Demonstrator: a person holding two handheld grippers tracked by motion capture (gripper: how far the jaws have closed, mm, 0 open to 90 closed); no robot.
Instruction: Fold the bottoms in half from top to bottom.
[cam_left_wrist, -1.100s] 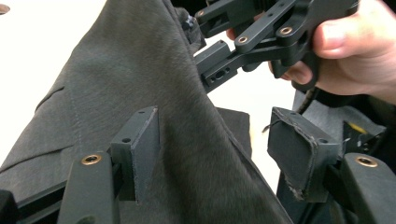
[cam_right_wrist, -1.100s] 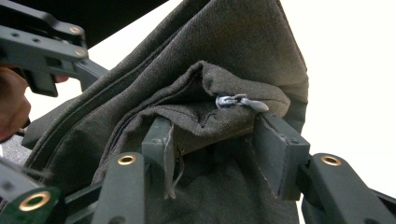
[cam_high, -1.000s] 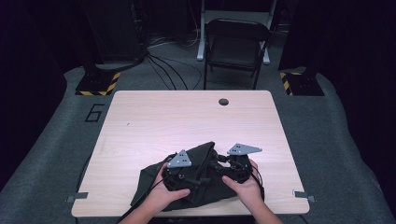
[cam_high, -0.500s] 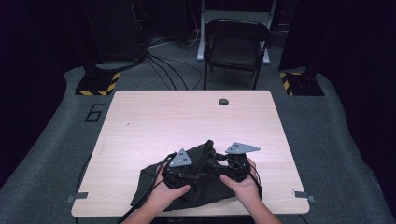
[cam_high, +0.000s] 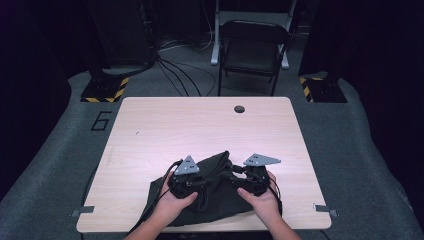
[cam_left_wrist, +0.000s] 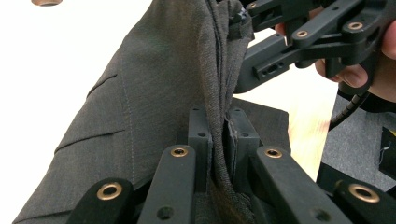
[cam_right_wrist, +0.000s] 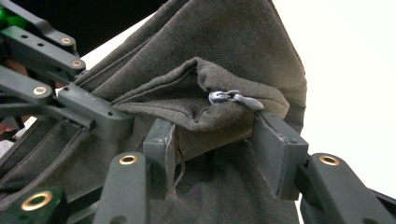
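1. Dark grey garment (cam_high: 212, 192) lies bunched at the near edge of the table (cam_high: 200, 125), between the two hands, its middle drawn up into a ridge; its near hem reaches the table's near edge, and I cannot tell whether it hangs over.
2. Left gripper (cam_left_wrist: 219, 144) has just been closing, and its jaws now pinch a thin upright fold of the cloth, the pads pressed on it from both sides.
3. Right gripper (cam_right_wrist: 212, 140) grasps a thicker folded wad of the same cloth; its jaws stand fairly wide apart with the bundle filling the gap, and a small metal zip pull (cam_right_wrist: 233, 99) lies on top of that bundle.
4. In the high view the left gripper (cam_high: 187, 177) and right gripper (cam_high: 252, 175) sit near each other, both at the raised ridge, with the left hand (cam_high: 175, 202) and right hand (cam_high: 260, 200) coming in over the near edge.
5. Bare wood runs far, left and right of the garment, so most of the tabletop is open; a round hole (cam_high: 239, 108) sits near the far edge.
6. Beyond the far edge stands a folding chair (cam_high: 252, 47), well apart from the work.
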